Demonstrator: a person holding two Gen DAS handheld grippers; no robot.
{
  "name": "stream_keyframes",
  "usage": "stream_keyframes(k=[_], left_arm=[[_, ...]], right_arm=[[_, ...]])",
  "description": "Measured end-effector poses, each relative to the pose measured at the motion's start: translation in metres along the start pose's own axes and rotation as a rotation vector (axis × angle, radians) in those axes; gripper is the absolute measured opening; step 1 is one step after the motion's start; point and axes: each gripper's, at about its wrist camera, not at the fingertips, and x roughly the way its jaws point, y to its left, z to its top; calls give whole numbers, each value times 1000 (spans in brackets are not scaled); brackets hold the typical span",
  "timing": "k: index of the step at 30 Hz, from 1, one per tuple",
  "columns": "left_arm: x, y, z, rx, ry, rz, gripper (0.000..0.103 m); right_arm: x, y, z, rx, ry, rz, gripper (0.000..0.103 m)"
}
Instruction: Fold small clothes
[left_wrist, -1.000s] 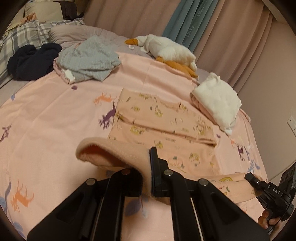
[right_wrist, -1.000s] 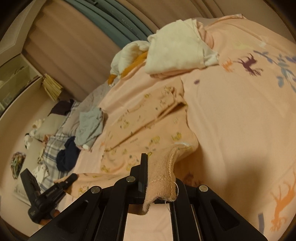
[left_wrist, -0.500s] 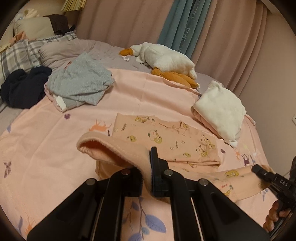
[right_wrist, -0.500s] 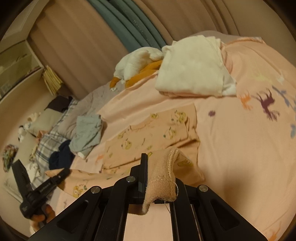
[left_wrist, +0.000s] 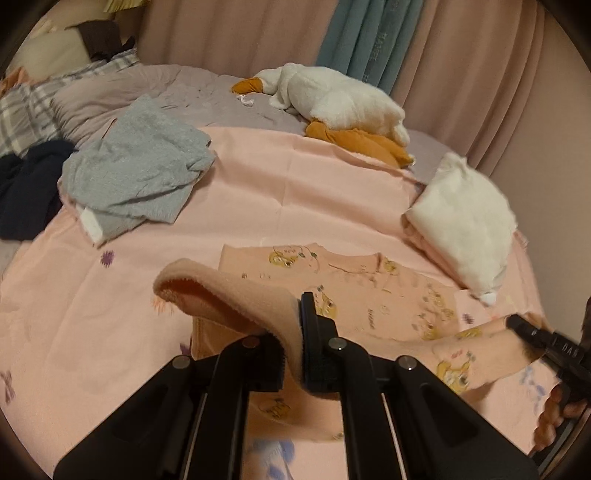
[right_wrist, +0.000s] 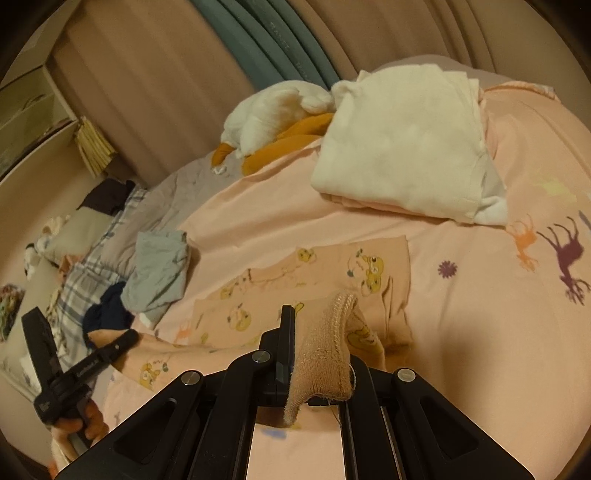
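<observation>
A soft, light peach printed garment (left_wrist: 373, 295), limp and likely to sag unless taken at its ribbed hem corners, hangs between the left hand-held gripper (left_wrist: 291, 354) and right hand-held gripper (right_wrist: 317, 354), both clamped on it, above the bed (left_wrist: 295, 192).

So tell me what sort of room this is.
Most likely a bedroom: a bed under a pink animal-print sheet, a plaid pillow near its head, and a plush goose by the curtains.
</observation>
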Motion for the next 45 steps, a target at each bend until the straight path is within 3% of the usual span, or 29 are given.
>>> stream_keyframes(k=[4,12,18,21,22,23,25,26,27,28,32,36,39,41,45], left_arm=[[46,2,11,-9,74,5,7],[134,6,33,-5,132,89,7],[182,28,43,-161,210,94,12],[193,30,58,-143,246,116,26],[191,31,64,-151,235,124,36],[184,34,72,-167,206,136,44],[160,42,86,-216,101,137,83],[147,47,90,-232,41,130,87],[137,50,92,-234,3,132,87],[128,52,92,-222,-9,152,87],[119,48,79,-113,87,182,87],[120,38,43,-100,189,16,87],[147,19,31,-127,275,-86,87],[166,6,29,-148,302,-123,86],[204,3,48,-203,224,-45,85]], right_arm=[[32,-7,15,8,40,-32,5],[113,-18,40,-18,138,-141,5],[148,-31,48,22,165,-175,5],[159,-37,54,75,191,-167,7],[159,-40,59,98,186,-152,9],[156,-41,64,118,175,-149,16],[144,-40,72,126,128,-127,33],[134,-37,75,108,95,-120,46],[121,-32,77,72,53,-124,57],[112,-28,78,39,23,-136,60],[71,-18,74,-30,-14,-140,61],[56,-23,60,44,44,-23,61],[89,-17,52,86,148,104,61],[117,-8,45,100,207,130,61],[176,0,45,132,243,128,61]])
